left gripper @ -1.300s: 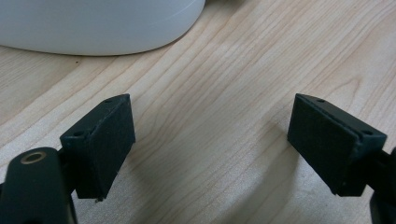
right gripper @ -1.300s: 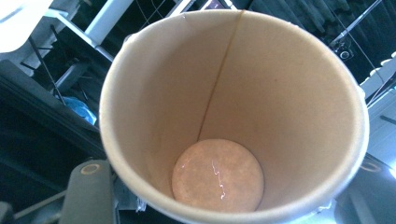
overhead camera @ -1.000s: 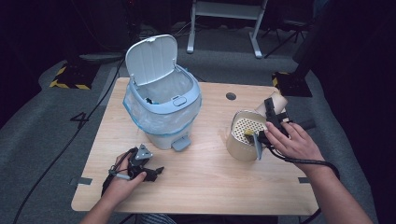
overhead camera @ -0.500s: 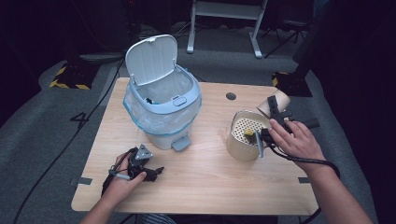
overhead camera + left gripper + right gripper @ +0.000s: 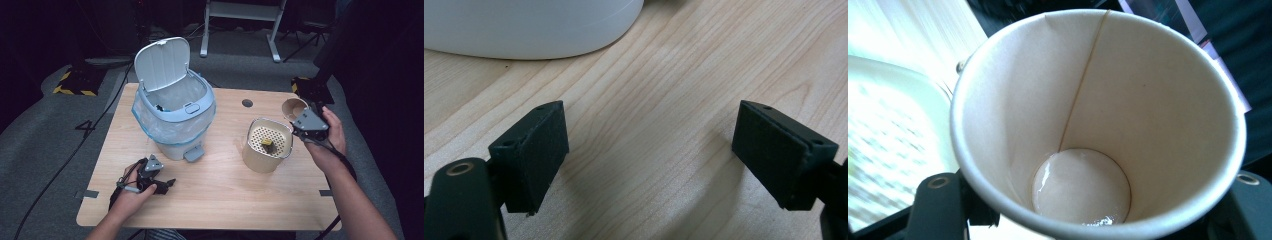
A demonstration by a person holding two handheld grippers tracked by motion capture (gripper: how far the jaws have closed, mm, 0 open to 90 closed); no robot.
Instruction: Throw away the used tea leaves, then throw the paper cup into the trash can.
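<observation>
My right gripper [image 5: 301, 117] is shut on a paper cup [image 5: 293, 107], held in the air just right of a beige container [image 5: 265, 156]. In the right gripper view the cup [image 5: 1128, 100] faces the camera mouth-first between the jaws of the right gripper [image 5: 1088, 212]. A thin wet film lies on the cup's bottom. The container's perforated top [image 5: 272, 134] carries a small dark and yellow piece [image 5: 267, 144]. My left gripper [image 5: 164, 185] rests on the table near the front left. Nothing lies between the wide open jaws of the left gripper [image 5: 649, 150].
A white and blue pedal bin [image 5: 172, 125] with a clear liner stands at the table's back left, its lid [image 5: 162, 62] raised. Its white base [image 5: 524, 30] lies just beyond my left gripper. The wooden table [image 5: 225, 200] has a cable hole [image 5: 247, 103] at the back.
My right hand has risen and drawn to the right, away from the beige container, with the cup still in its gripper. The left hand has stayed put.
</observation>
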